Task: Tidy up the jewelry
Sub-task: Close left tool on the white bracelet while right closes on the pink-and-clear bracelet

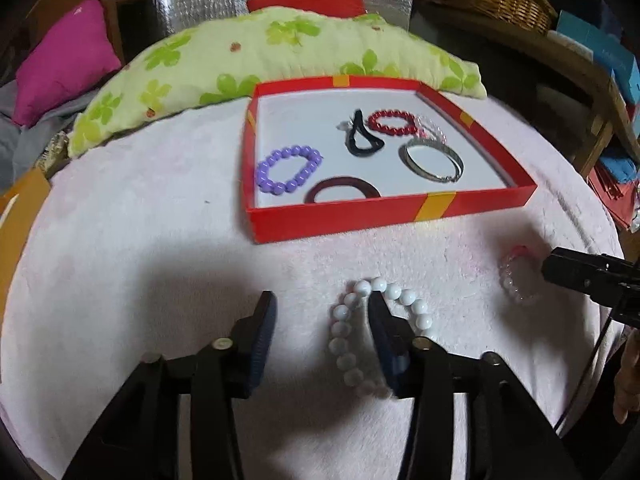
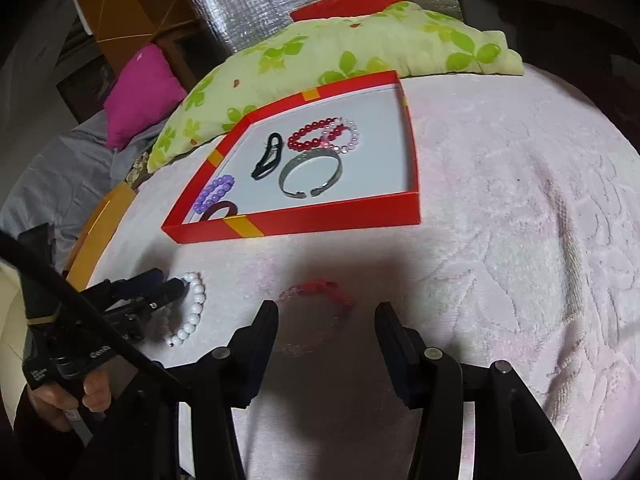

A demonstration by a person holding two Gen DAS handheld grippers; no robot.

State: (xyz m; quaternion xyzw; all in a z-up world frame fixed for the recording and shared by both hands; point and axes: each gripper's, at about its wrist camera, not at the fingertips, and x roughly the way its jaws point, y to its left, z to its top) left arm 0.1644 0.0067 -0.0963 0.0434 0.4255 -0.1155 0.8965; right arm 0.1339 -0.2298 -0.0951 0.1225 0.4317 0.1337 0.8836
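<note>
Item: white bead bracelet (image 1: 372, 332) — lower centre of the left wrist view, lying flat on the pale pink plush cover (image 1: 160, 260); still outside the box.

Left gripper (image 1: 320, 312): released, jaws spread wide, grasping nothing. Its right-hand finger appears to stand inside the bracelet's loop, the other finger well off to the left on bare cover. To pick well, judged from this: shift right-to-left so one run of beads sits between the two pads, press lightly into the plush, then close — beads are round and likely to roll out of a shallow pinch.

Item: pink and clear bead bracelet (image 2: 316, 312) — lower centre of the right wrist view, in shadow, on the cover. Right gripper (image 2: 326, 312): released, jaws apart, poised over this bracelet, nothing grasped.

Destination: red box (image 1: 360, 216), upper centre-right of the left wrist view. Already inside — purple bead bracelet (image 1: 288, 168), dark red hair tie (image 1: 344, 192), silver bangle (image 1: 434, 160), black hair tie (image 1: 360, 136), red bead bracelet (image 1: 392, 122). Bare floor remains at the box's upper left; a sensible drop spot.
</note>
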